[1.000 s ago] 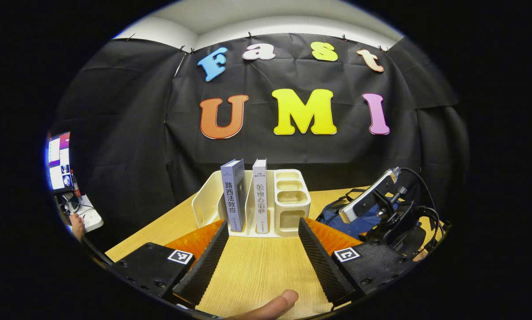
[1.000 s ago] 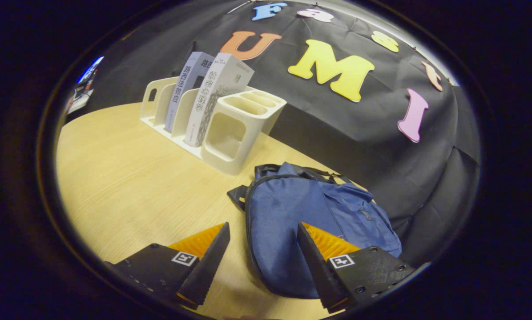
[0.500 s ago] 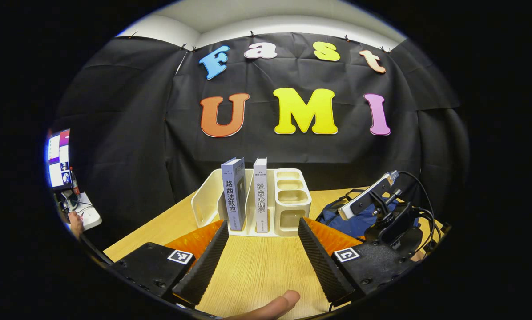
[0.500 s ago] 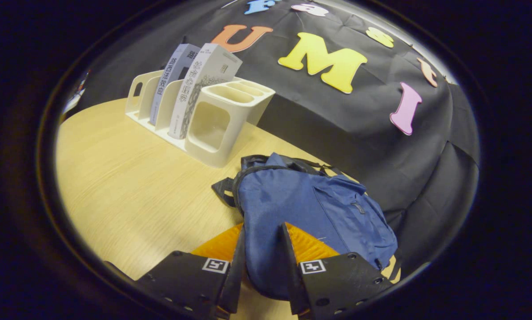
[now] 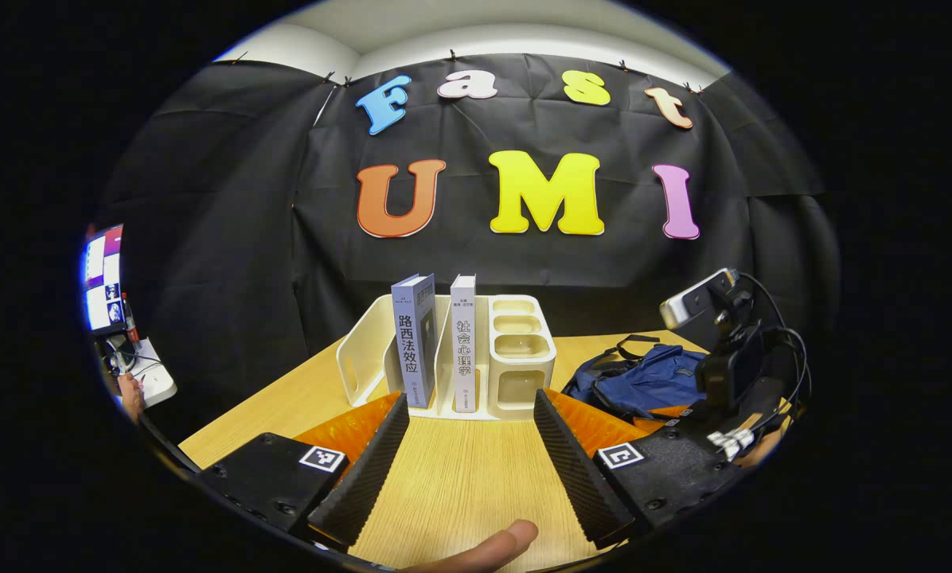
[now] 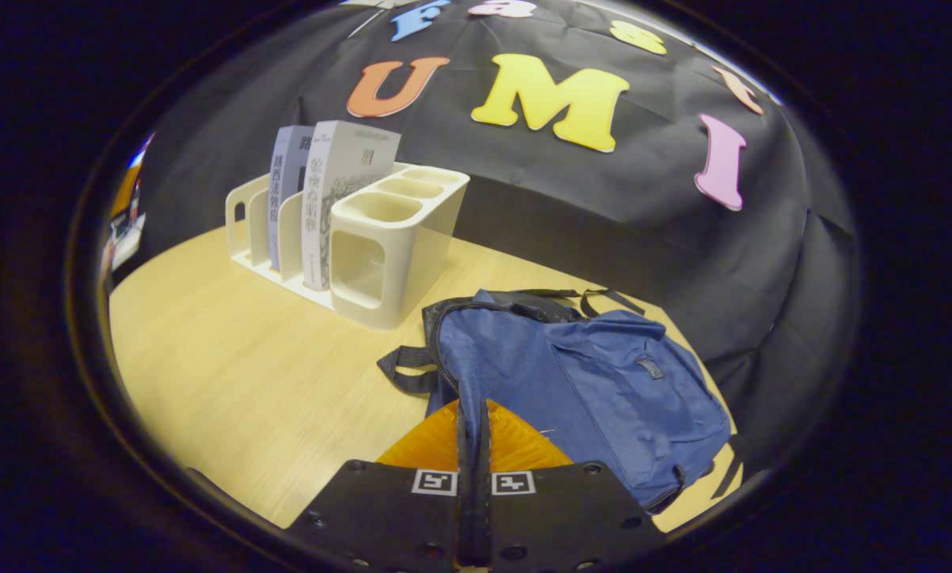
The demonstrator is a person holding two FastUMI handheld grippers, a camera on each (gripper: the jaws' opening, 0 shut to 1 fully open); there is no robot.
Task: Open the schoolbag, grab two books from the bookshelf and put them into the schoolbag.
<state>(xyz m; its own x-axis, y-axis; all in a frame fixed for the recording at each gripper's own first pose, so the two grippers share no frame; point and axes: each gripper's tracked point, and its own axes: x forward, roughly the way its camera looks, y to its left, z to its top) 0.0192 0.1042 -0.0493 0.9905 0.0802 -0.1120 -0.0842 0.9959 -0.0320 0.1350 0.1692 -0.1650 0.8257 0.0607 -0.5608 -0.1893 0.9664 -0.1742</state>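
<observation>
Wooden table point(image 6: 229, 374) near its far edge carries my bookshelf point(image 5: 516, 350); right gripper point(image 6: 473, 414) pinches the schoolbag point(image 6: 595, 382), left gripper point(image 5: 470, 422) gapes wide.

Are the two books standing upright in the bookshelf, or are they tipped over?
Upright. In the left gripper view both books stand on end in the slots of the bookshelf, spines vertical and facing the camera.

A lit monitor point(image 5: 103, 276) stands beyond the wooden table's point(image 5: 452, 477) left edge.
</observation>
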